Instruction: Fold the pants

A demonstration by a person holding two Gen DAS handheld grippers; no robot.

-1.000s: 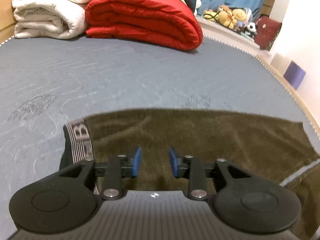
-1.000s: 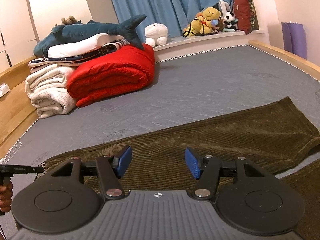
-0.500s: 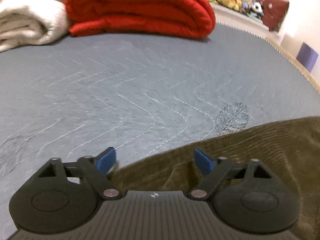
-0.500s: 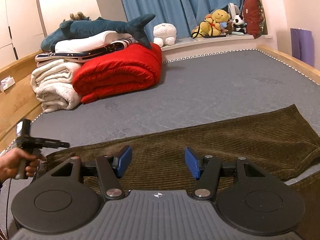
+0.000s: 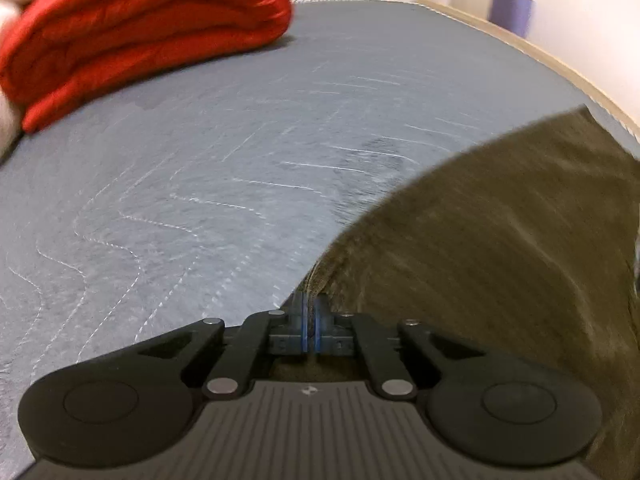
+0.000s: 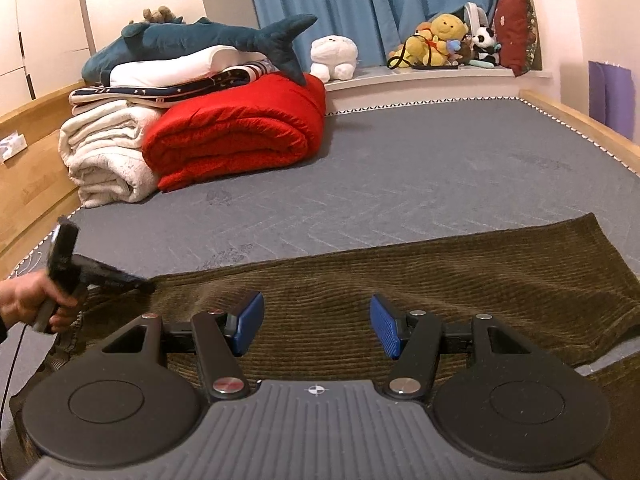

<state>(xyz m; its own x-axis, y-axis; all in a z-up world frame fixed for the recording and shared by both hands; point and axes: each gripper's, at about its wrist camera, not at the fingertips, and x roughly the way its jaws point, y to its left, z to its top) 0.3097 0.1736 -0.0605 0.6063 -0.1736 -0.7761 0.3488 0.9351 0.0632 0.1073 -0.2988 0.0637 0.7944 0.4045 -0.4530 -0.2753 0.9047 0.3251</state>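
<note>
From the left wrist view, the left hand-held gripper (image 5: 310, 326) has its blue pads pressed together on the edge of the brown corduroy pants (image 5: 500, 248), at what looks like the waistband end. The cloth runs off to the right over the grey quilted bed (image 5: 200, 184). The picture is smeared, so I judge a lift or pull is starting.

From the right wrist view, the right hand-held gripper (image 6: 316, 328) hangs with its pads wide apart above the middle of the pants (image 6: 440, 276), which lie flat across the near part of the bed (image 6: 400, 176) (nothing gripped here). The next move probably calls for carrying the pinched end over towards the right-hand cuffs, keeping the edges aligned. Far left sit a red quilt (image 6: 236, 136), white blankets (image 6: 108, 160) and a plush shark (image 6: 200, 38), with blue curtains (image 6: 368, 4) behind.
</note>
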